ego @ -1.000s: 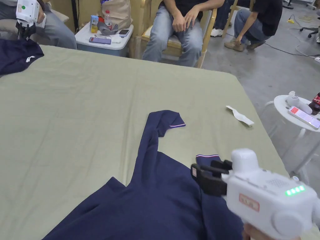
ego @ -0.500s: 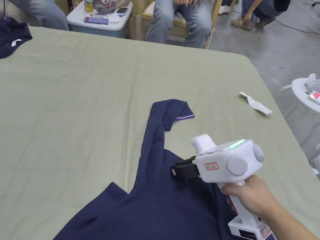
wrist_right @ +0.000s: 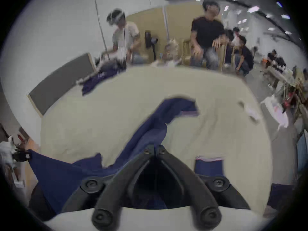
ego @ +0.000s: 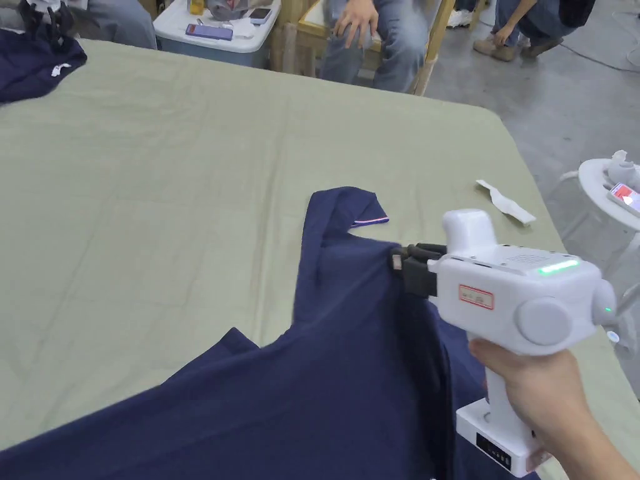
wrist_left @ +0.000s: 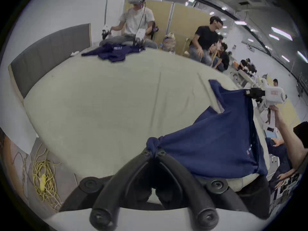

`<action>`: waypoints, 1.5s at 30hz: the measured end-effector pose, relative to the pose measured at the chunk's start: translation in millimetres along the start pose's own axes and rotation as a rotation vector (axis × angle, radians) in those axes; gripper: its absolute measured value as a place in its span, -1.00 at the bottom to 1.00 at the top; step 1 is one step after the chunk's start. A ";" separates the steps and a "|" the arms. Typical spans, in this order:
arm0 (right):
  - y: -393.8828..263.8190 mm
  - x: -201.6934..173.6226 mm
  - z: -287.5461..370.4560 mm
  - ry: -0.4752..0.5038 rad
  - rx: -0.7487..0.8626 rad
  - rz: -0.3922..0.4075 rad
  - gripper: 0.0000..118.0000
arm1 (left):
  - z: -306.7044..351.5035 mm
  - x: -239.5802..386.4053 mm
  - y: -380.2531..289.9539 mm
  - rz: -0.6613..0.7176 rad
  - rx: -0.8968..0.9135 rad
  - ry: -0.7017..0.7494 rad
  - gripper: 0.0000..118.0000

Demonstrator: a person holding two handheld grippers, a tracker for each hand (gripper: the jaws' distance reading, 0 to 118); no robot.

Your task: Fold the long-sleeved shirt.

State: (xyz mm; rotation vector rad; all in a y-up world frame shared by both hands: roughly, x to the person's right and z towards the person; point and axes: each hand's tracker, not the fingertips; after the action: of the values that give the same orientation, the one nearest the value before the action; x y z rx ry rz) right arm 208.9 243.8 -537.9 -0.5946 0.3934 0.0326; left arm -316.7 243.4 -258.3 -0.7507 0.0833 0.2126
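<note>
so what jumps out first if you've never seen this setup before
The navy long-sleeved shirt stands out against the pale green bed cover, stretched between the two grippers. The big white right gripper at lower right of the head view pinches its upper edge, and the left gripper is shut on a bunched corner. Beyond the bed's far edge, people sit on chairs.

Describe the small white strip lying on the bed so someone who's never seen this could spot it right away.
Start at the big olive-green bed and go to its right edge, beside the round white side table. The white strip lies flat there, apart from the navy shirt; it is the one small, pale, narrow scrap on the sheet.
</note>
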 end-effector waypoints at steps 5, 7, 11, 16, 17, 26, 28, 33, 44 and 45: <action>37.3 -13.0 126.9 -0.076 0.280 -0.032 -1.00 | 34.1 16.5 38.0 -0.079 0.175 -0.037 -1.00; 48.4 -10.4 173.4 -0.096 0.386 -0.059 -1.00 | 48.6 23.1 55.8 -0.098 0.256 -0.060 -1.00; 68.4 -15.2 257.5 -0.151 0.547 -0.102 -1.00 | 75.9 38.2 104.2 -0.104 0.398 -0.137 -1.00; 115.9 -20.2 309.2 -0.276 0.605 -0.046 -1.00 | 97.1 56.0 191.4 -0.088 0.537 -0.230 -1.00; 131.6 -18.7 312.5 -0.287 0.582 -0.042 -1.00 | 97.6 63.7 212.9 -0.100 0.572 -0.244 -1.00; 272.1 17.7 282.8 -0.384 0.552 -0.042 -0.99 | 66.4 134.3 396.0 -0.165 0.605 -0.225 -1.00; 299.9 21.4 273.9 -0.416 0.543 -0.014 -0.99 | 63.4 143.3 427.5 -0.133 0.607 -0.244 -1.00; 356.7 33.8 259.5 -0.464 0.578 -0.020 -0.99 | 54.6 162.2 491.2 -0.122 0.652 -0.220 -1.00; 406.8 64.1 202.2 -0.484 0.549 -0.060 -0.99 | 17.0 192.3 538.6 -0.163 0.679 -0.178 -1.00; 398.0 66.5 192.0 -0.479 0.541 -0.057 -0.99 | 7.7 191.1 535.2 -0.168 0.670 -0.178 -1.00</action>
State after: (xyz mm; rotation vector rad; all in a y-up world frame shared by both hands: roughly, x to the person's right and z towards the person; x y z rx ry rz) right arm 281.4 674.5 -631.8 -0.0515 -0.0867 0.0121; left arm -248.7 660.0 -638.7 -0.0681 -0.0770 0.0795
